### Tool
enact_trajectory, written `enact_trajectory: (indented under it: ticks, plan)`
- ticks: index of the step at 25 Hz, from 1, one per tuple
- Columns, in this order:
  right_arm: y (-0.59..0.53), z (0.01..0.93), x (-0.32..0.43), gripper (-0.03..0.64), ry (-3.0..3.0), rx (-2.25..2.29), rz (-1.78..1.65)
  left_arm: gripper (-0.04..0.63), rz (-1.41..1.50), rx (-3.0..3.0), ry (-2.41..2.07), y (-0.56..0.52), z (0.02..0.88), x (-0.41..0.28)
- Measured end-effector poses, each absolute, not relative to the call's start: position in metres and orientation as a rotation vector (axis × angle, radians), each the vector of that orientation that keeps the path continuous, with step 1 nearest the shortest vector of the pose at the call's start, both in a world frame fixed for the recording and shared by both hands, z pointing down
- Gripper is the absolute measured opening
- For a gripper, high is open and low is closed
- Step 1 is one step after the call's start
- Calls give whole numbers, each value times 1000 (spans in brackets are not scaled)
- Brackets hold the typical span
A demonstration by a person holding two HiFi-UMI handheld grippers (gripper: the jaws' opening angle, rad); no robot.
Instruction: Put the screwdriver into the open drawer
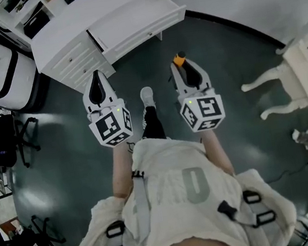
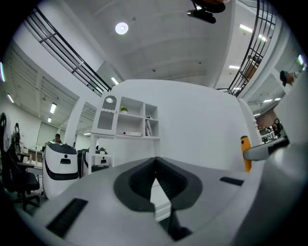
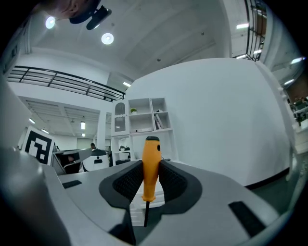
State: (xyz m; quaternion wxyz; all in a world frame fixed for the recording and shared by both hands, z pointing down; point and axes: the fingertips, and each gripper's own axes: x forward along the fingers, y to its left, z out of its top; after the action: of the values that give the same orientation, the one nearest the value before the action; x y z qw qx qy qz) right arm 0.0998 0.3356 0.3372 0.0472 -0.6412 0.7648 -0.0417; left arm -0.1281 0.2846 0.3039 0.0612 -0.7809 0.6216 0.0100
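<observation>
screwdriver (image 3: 150, 166) upright in right gripper (image 1: 185, 68); left gripper (image 2: 155, 166) jaws together

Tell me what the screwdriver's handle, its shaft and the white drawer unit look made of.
Screwdriver handle: likely moulded plastic, uniform orange with a soft sheen and a black end cap.
Shaft: thin and dark, probably metal; too small to be sure.
Drawer unit: painted wood or board, judging by its flat matte white panels.
</observation>
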Motion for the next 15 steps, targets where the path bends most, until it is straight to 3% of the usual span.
enact_trajectory:
  ticks: [15]
  plan:
    - [238,350,115,103,2363,-2029,-85,5,67,-2417,1813,186,304,-97]
